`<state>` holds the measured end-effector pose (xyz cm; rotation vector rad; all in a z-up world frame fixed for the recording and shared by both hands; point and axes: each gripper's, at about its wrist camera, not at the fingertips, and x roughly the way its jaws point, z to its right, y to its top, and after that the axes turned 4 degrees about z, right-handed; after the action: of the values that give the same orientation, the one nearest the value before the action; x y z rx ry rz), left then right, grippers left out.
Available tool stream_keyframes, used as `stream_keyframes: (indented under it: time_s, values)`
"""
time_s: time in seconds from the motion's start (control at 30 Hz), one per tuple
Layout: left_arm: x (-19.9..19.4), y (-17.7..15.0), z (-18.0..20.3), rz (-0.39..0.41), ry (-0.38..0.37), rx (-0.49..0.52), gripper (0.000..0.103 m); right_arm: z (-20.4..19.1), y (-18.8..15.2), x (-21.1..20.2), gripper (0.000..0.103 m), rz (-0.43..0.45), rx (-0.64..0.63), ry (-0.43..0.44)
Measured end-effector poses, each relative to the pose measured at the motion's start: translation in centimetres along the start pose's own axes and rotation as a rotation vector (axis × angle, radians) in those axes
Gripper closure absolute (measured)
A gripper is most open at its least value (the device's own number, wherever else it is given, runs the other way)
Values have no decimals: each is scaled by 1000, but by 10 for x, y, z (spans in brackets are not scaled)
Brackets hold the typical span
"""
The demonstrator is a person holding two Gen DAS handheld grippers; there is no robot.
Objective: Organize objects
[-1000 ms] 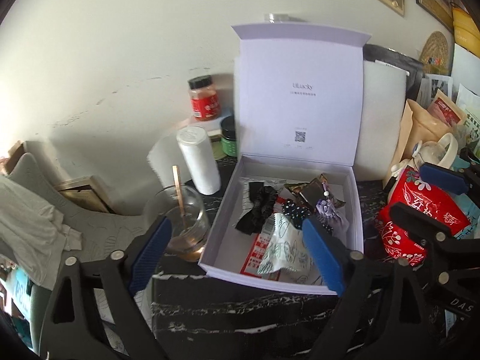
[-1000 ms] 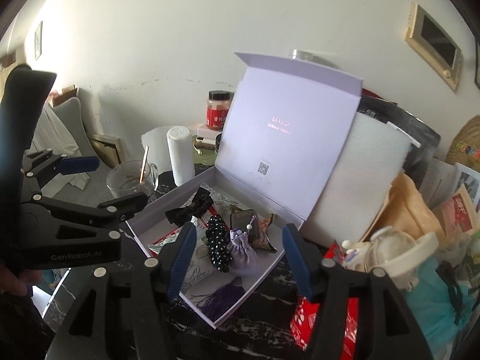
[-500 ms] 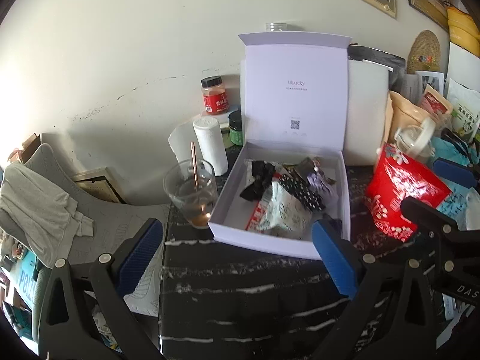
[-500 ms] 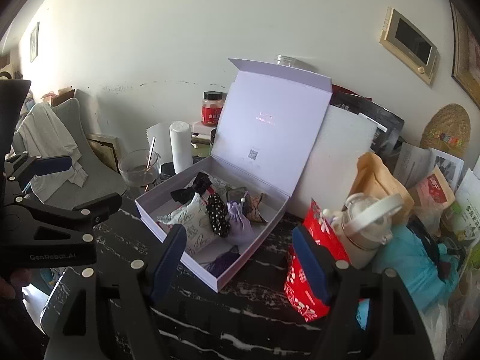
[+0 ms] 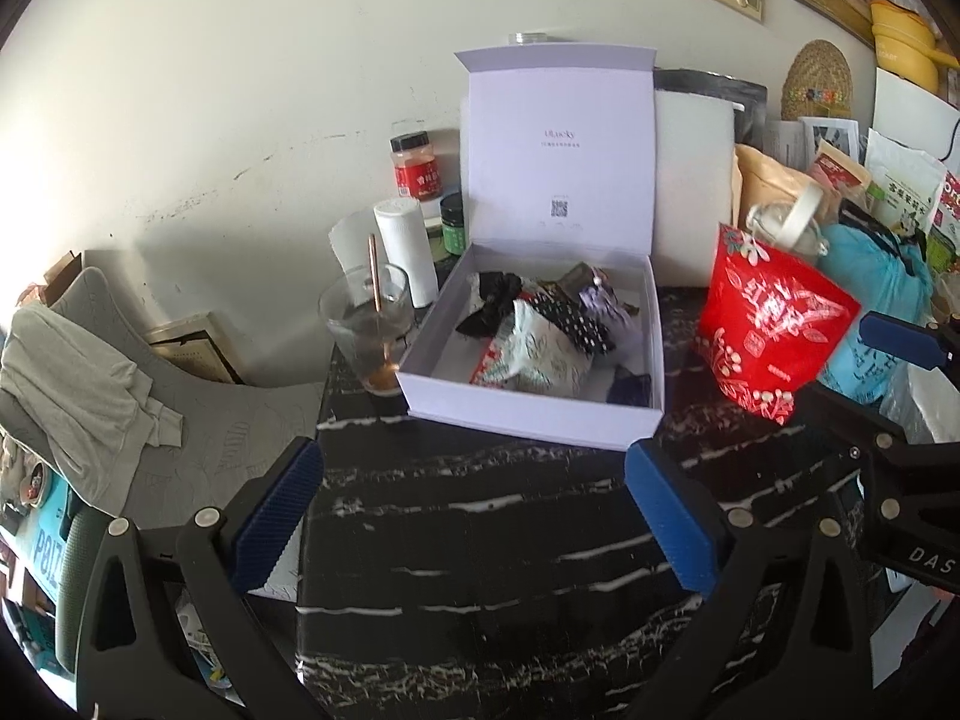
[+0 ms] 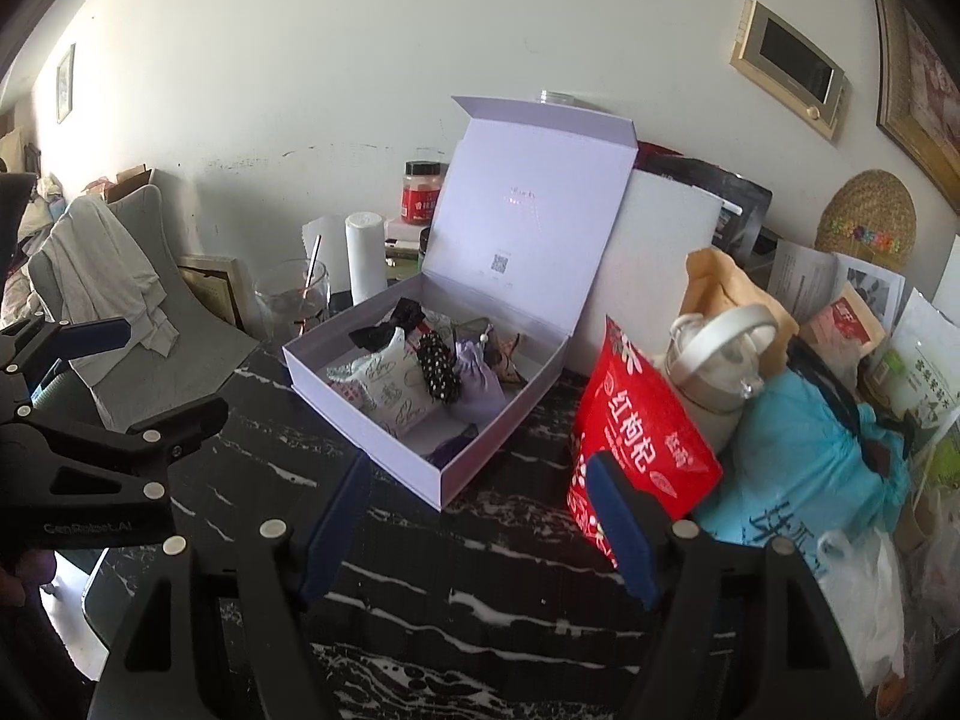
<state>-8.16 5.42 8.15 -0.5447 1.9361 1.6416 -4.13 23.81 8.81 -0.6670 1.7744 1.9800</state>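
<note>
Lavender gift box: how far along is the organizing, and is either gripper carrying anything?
Done: the lavender gift box already holds a black bow, a printed sachet, a polka-dot pouch and a lilac drawstring pouch. In hand: nothing; the left gripper and right gripper are open above the marble table. Left: the lid stands open.

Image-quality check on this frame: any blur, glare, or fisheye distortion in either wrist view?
Left wrist view: strong fisheye vignette at the corners; the red bag looks motion-smeared, the open box fairly sharp. Right wrist view: same dark corners, bowed wall; the lid print is washed out by glare.
</note>
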Motion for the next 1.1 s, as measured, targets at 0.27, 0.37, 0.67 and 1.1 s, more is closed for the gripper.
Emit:
stream_keyframes:
  time_s: [0.27, 0.37, 0.67, 1.1]
  values:
    - [-7, -33, 6, -15, -24, -29, 2, -5, -32, -3, 28, -29, 11, -14]
    - [-11, -42, 9, -15, -6, -33, 2, -7, -41, -4, 28, -33, 8, -20]
    - [-13, -56, 6, -29, 8, -65, 2, -13, -56, -7, 28, -32, 3, -17]
    - [-16, -70, 7, -52, 2, -86, 2, -19, -65, -10, 28, -30, -3, -10]
